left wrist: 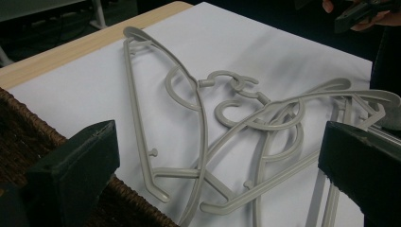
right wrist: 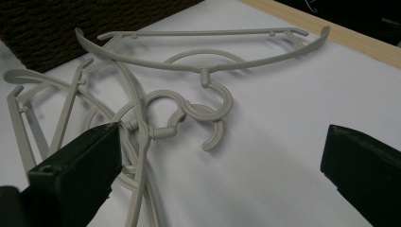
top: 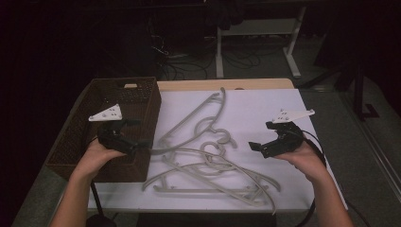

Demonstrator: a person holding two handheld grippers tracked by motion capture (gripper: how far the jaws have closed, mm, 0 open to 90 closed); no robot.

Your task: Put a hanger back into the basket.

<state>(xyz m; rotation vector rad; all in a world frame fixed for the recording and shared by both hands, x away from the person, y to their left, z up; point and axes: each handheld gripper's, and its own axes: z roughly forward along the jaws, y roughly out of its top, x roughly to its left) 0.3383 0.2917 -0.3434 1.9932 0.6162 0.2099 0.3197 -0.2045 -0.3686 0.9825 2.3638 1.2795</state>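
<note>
A tangle of grey plastic hangers (top: 213, 165) lies on a white sheet (top: 265, 106) in the middle of the table, hooks interlocked. My left gripper (top: 135, 136) hovers over the right wall of a brown wicker basket (top: 153, 109) and points right at the hangers; its jaws stand wide open and empty. In the left gripper view (left wrist: 217, 146) a curved hanger arm (left wrist: 204, 132) lies ahead between the jaws. My right gripper (top: 261, 136) hangs above the sheet to the right of the pile, open and empty. In the right gripper view (right wrist: 220, 156) the linked hooks (right wrist: 222, 106) lie just ahead.
The basket (left wrist: 28, 127) takes up the table's left side; its dark weave (right wrist: 71, 28) shows beyond the pile. A wooden table edge (top: 227, 84) runs along the back. Bare sheet lies at the back right. Desk legs and cables stand on the floor behind.
</note>
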